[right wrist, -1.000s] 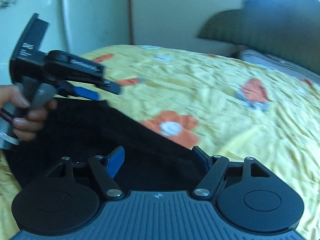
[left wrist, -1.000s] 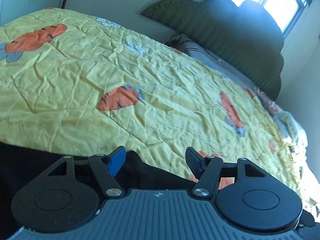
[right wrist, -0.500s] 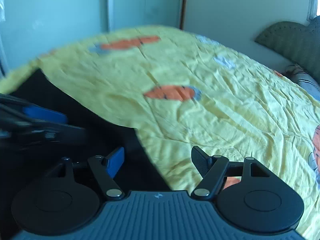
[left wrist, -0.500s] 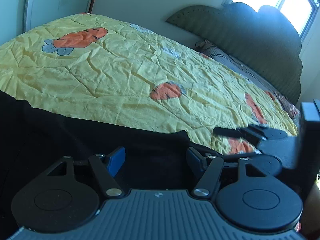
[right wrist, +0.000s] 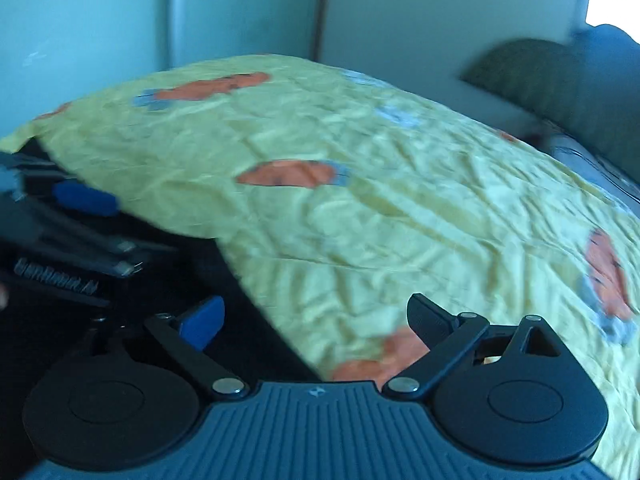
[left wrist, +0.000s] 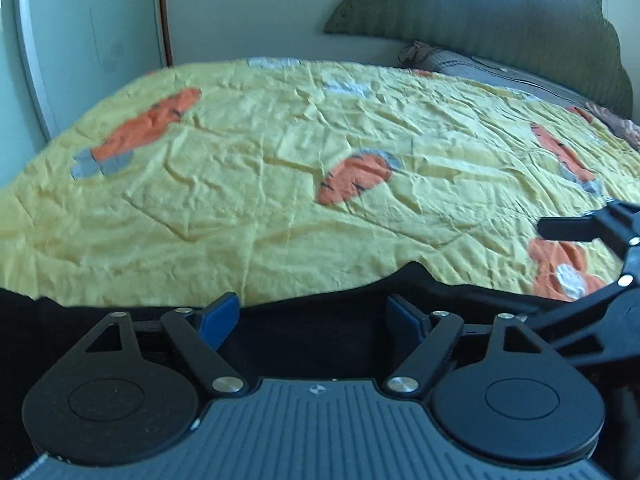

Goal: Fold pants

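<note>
Both claws swung left, pants (left wrist: 320,336) edge near; left claw (left wrist: 316,320), right claw (right wrist: 316,320) agape

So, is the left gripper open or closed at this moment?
Open. The left gripper has its blue fingertips wide apart above the black pants, with no cloth pinched between them.

Matt black cloth pants (left wrist: 320,340) lie on a wrinkled yellow quilted cotton-like bedspread (left wrist: 280,200), beyond a matt black plastic left gripper (left wrist: 314,318) with shiny metal rivets and blue, possibly rubbery pads (left wrist: 220,314), near a ribbed, padded fabric headboard (left wrist: 500,20).
</note>
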`<state>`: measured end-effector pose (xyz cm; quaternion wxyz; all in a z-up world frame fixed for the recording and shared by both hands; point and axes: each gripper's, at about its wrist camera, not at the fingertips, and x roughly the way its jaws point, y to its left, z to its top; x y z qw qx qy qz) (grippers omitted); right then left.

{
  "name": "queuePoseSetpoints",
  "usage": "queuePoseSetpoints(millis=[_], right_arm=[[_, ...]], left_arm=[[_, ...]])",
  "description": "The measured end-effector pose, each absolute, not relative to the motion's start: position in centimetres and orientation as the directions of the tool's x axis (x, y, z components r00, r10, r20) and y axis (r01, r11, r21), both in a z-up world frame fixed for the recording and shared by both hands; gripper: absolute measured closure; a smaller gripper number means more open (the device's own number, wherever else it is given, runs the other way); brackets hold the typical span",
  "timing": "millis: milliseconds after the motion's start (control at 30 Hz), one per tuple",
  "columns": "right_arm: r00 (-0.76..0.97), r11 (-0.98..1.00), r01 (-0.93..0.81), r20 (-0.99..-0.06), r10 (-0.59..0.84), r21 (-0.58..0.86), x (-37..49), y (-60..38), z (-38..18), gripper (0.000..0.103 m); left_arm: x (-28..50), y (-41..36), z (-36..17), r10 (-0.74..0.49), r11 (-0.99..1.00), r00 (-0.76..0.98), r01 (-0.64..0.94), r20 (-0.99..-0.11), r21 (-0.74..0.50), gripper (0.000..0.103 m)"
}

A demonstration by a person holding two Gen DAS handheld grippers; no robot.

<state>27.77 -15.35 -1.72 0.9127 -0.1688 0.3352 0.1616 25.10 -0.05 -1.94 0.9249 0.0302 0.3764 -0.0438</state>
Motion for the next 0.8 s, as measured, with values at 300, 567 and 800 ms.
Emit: queuePoseSetpoints(millis=[300,567,800], right_arm=[[0.702,0.926,-0.375,-0.665,0.257,-0.038,16.3,-21.8,1.5,0.002],[0.728,0.942,-0.239,-0.685,0.012,-0.237,11.8,-24.3,-0.8,0.000],[0.706,0.954,-0.266,-0.702,0.096,-0.137,7.1,-25.7,-1.9,0.000]], left_arm=[[18.4,1.9,-1.6,-0.183,0.974,0.663,0.222,-0.726,-0.043,0.011],[16.1,1.6,-1.5,-0.134,0.970,0.706,0.238,-0.696,0.055,0.009],[10.1,2.0,-2.5,-0.175,0.922,0.711,0.361,-0.681,0.139,0.005]])
